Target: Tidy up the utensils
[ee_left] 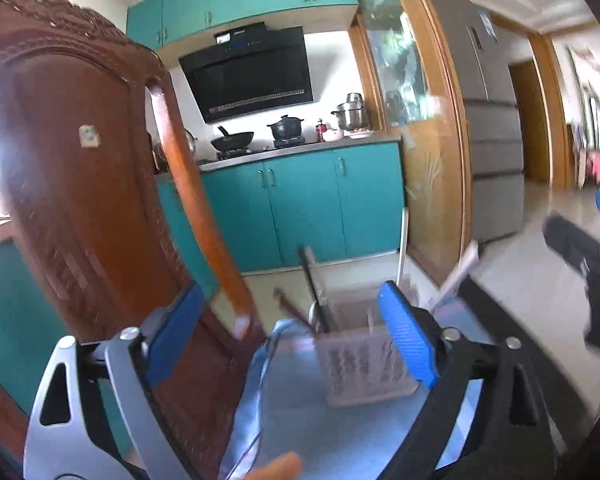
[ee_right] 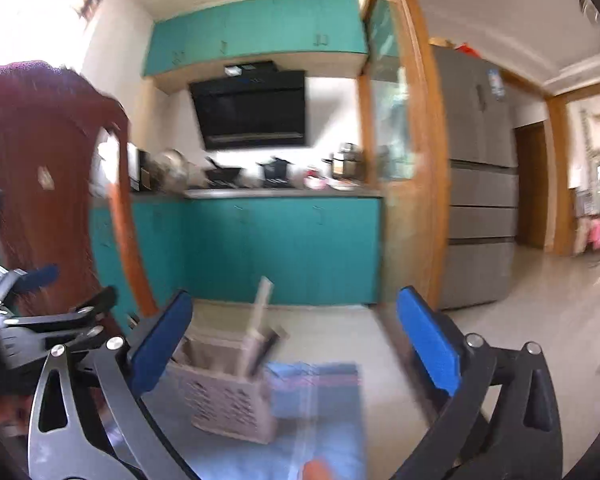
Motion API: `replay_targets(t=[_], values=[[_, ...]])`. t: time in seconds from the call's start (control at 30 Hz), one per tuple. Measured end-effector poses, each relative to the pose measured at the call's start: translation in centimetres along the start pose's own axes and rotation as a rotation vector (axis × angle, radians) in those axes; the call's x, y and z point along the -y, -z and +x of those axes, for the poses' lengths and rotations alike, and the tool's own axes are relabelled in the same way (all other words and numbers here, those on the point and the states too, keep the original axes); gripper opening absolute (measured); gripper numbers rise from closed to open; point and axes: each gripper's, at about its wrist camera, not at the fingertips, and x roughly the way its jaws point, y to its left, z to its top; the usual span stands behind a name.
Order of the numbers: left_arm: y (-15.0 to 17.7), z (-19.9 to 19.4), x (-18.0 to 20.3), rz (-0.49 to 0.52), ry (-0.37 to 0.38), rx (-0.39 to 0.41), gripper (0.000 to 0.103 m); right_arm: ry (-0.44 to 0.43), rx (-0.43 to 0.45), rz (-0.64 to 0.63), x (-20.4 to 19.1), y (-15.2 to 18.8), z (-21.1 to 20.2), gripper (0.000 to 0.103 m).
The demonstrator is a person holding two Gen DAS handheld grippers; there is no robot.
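**Kid:** Were your grippers holding anything just then?

**Helper:** No. Your left gripper (ee_left: 296, 336) had its blue fingers (ee_left: 408, 336) spread wide, and nothing was pressed between them. Your right gripper (ee_right: 296, 344) was wide open too, with nothing in it.

**Kid:** Where was the thing for the job?

**Helper:** The utensil basket (ee_left: 364, 360) sat on the blue mat (ee_left: 300, 392), right in front of you. From the left gripper's camera it showed between the fingers, closer to the right one. From the right gripper's camera the same basket (ee_right: 228, 396) sat toward the left finger.

**Kid:** What did it look like?

**Helper:** It was a pale plastic box with lots of little holes in its sides. Some utensils (ee_left: 312, 288) stood up in it and leaned to the far left. I think the thin dark ones were chopsticks, but it was too blurry to be sure. A pale, flat handle (ee_right: 260, 316) stuck up too. A brown wooden chair (ee_left: 84, 168) stood on the left, just beside the mat.

**Kid:** How could you do this step well?

**Helper:** I think you were about to reach for one utensil. You should have slowed down, because everything looked smeary. You should have picked one handle, put a finger on each side of it, and squeezed gently so the light basket did not tip.
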Motion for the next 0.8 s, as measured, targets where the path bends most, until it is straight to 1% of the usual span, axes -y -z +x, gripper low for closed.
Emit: replay_targets(t=[0.03, 0.07, 0.13, 0.17, 0.2, 0.27, 0.37, 0.4, 0.53, 0.6, 0.8], values=[[1.4, -0.4, 0.3, 0.017, -0.041, -0.003, 0.093, -0.004, -0.031, 0.001, 0.1, 1.0, 0.3, 0.100], [2.5, -0.6, 0.5, 0.034, -0.061, -0.020, 0.093, -0.011, -0.060, 0.000, 0.3, 1.6, 0.7, 0.100], [4.1, -0.7, 0.7, 0.056, -0.040, -0.079, 0.093, -0.024, -0.106, -0.022, 0.5, 2.9, 0.9, 0.100], [4.4, -0.8, 0.7, 0.050, -0.021, -0.091, 0.093, -0.018, -0.106, -0.041, 0.5, 3.5, 0.7, 0.100], [4.4, -1.0, 0.6, 0.044, -0.011, -0.087, 0.094, -0.010, -0.099, -0.056, 0.4, 3.8, 0.5, 0.100], [4.3, -2.1, 0.6, 0.034, -0.003, -0.048, 0.097, 0.006, -0.069, -0.088, 0.3, 4.6, -0.4, 0.100], [3.8, -3.0, 0.3, 0.010, -0.022, 0.006, 0.099, 0.007, -0.043, -0.097, 0.2, 4.8, -1.2, 0.100], [3.7, -3.3, 0.0, -0.013, -0.028, 0.020, 0.099, 0.008, -0.039, -0.104, 0.1, 4.7, -1.4, 0.100], [3.3, -3.3, -1.0, -0.067, -0.016, 0.026, 0.100, 0.019, -0.023, -0.116, -0.3, 4.4, -1.7, 0.100], [3.2, -3.0, -1.2, -0.072, -0.018, 0.023, 0.100, 0.004, -0.019, -0.099, -0.1, 4.3, -1.9, 0.100], [3.4, -3.1, -1.3, -0.072, -0.031, 0.034, 0.100, -0.006, -0.007, -0.092, 0.0, 4.0, -2.3, 0.100]])
